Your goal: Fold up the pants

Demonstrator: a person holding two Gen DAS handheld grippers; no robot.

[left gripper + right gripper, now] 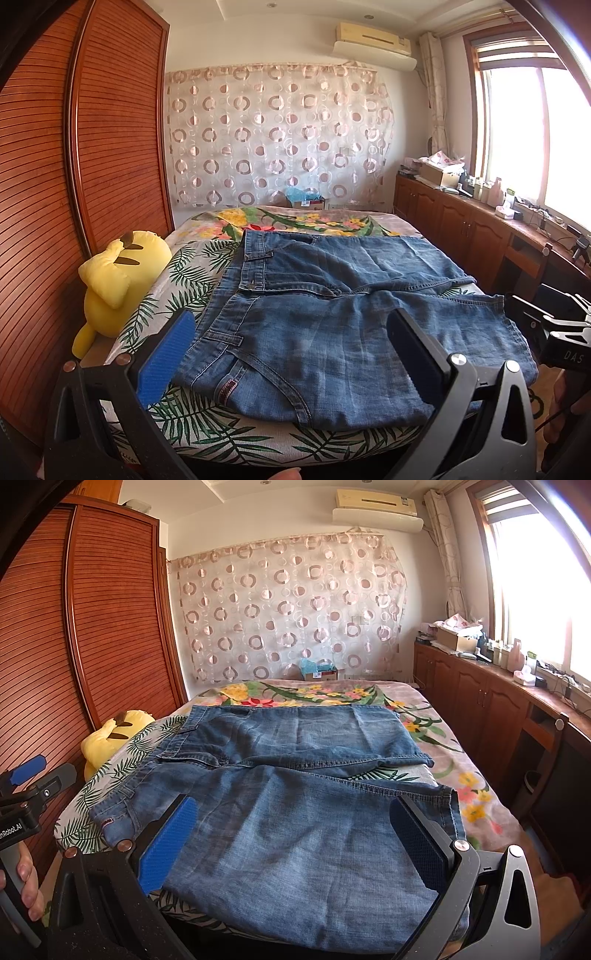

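both tongs, left (291, 354) and right (295, 845), hover spread apart and empty over the near leg of the pants (295, 812). the jeans lie flat on the bed (476, 775) (legs apart, waistband left), so folding looks barely begun; farther left, a yellow plush (118, 280).

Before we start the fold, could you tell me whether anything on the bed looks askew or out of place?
The jeans lie with their two legs splayed apart, bedspread showing in the gap, and the near leg overhangs the bed's front edge. A yellow plush toy sits wedged against the wardrobe. Nothing looks damaged.
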